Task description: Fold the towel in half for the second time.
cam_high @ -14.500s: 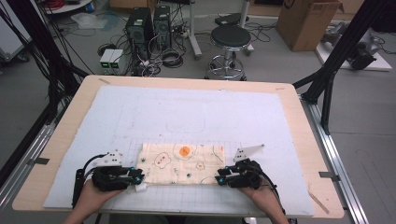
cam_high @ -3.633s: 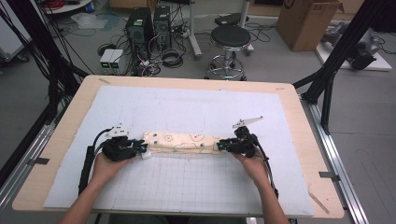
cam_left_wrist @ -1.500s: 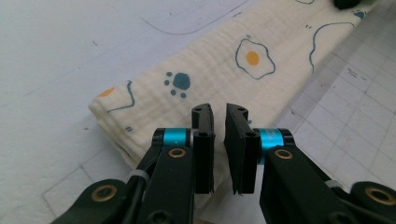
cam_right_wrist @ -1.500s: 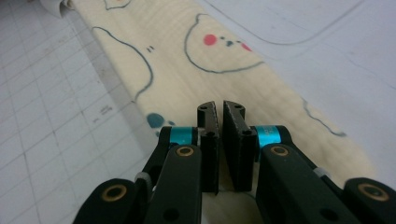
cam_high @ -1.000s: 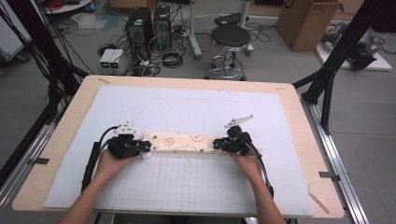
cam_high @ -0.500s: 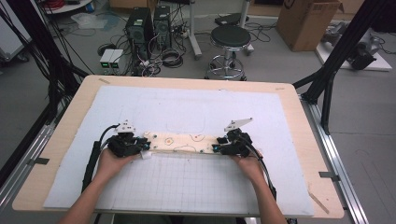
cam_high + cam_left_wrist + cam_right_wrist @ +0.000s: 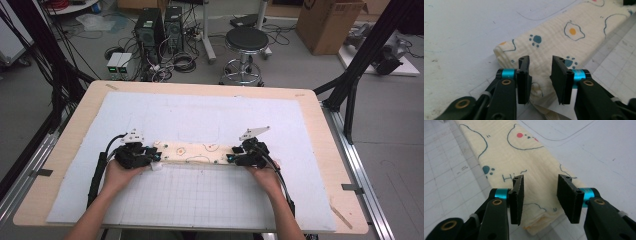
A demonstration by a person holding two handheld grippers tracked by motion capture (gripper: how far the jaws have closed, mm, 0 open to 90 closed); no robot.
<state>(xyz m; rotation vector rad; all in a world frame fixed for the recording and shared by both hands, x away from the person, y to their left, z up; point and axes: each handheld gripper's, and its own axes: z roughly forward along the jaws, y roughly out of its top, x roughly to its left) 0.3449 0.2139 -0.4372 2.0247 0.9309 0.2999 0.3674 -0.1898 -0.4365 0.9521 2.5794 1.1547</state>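
- Folded cloth (image 7: 197, 151): a cream muslin strip printed with fried eggs, paw prints and animal faces, lying flat on the white mat (image 7: 200, 115) near its grid-lined part.
- Its long axis runs left to right across the table (image 7: 320, 130), one short end toward each hand.
- Left tool (image 7: 152, 156) sits at the cloth's left end; its jaws have just been opening and stand apart, the cloth's folded corner between them, pads not pressing.
- Right tool (image 7: 231, 159) sits at the cloth's right end; its jaws have likewise just been opening, spread over the layered edge.
- Beyond the table from the cloth: a black stool (image 7: 245, 42), computer towers (image 7: 160, 25), cables, a cardboard box (image 7: 330, 22) on grey floor.
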